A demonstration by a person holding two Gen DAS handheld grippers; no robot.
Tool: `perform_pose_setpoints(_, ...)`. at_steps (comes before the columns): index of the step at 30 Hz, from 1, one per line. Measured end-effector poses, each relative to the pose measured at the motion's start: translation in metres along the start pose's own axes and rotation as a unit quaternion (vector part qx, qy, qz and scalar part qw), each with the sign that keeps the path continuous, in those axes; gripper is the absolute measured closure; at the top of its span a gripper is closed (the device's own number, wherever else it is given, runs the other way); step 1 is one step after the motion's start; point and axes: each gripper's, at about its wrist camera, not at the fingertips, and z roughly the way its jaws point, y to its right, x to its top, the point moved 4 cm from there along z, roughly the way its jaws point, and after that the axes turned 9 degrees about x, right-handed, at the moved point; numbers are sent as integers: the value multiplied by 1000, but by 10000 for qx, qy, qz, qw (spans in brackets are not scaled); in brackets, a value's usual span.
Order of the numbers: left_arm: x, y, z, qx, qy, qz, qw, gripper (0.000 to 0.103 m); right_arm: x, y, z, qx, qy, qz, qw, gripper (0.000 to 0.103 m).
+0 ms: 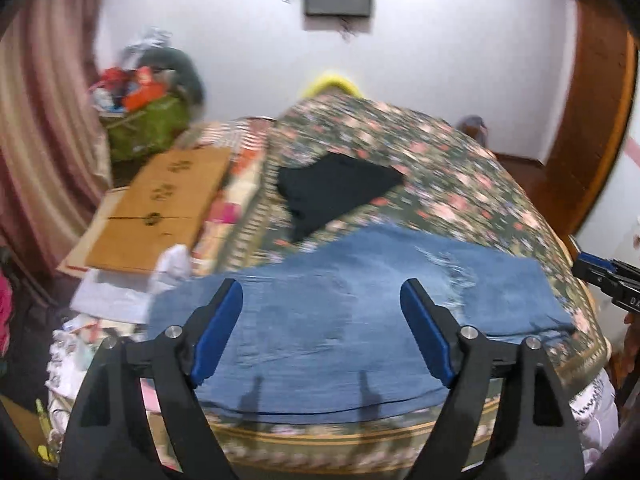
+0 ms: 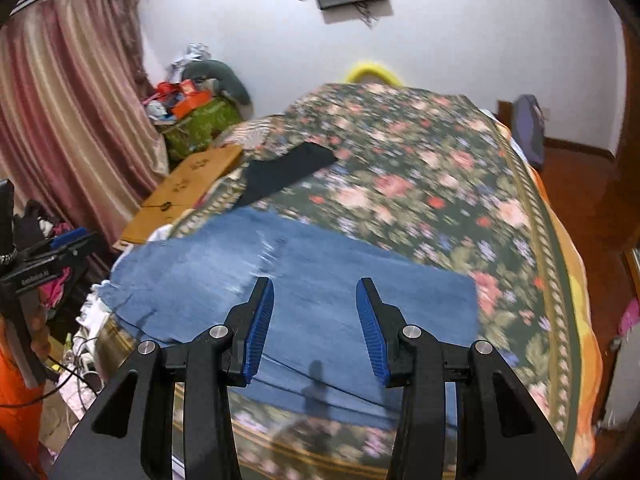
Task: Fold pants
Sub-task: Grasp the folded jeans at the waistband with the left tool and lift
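Blue denim pants (image 1: 340,320) lie folded flat across the near end of a bed with a floral cover (image 1: 440,168); they show in the right wrist view (image 2: 320,296) too. My left gripper (image 1: 322,292) is open and empty, held above the pants' left part. My right gripper (image 2: 315,290) is open and empty above the pants' right part. The right gripper also shows at the right edge of the left wrist view (image 1: 608,280). The left gripper shows at the left edge of the right wrist view (image 2: 52,252).
A black garment (image 1: 332,192) lies on the bed beyond the pants. A cardboard box (image 1: 160,208) and a green bag of clutter (image 1: 148,120) stand to the left. Pink curtains (image 2: 68,112) hang at far left. Wooden floor (image 2: 580,184) lies to the right.
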Motion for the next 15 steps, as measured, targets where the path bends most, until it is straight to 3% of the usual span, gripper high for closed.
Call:
perform_pose_setpoints(4,-7,-52,1,398,-70,-173,9990,21,5,-29,20,225,-59,-238,9994,64)
perform_pose_setpoints(7,-23,-86,13,552,-346,-333,9973,21,6,-45,39,308,-159,-391,9986,64)
perform_pose_setpoints(11,-50,-114,29,449,-764,-607,9942,21,2,-61,63,356,-322,-501,9976,58)
perform_pose_setpoints(15,-86,-125,50,23,-1302,-1068,9857,21,-5,-69,89,367,-561,-525,9964,58)
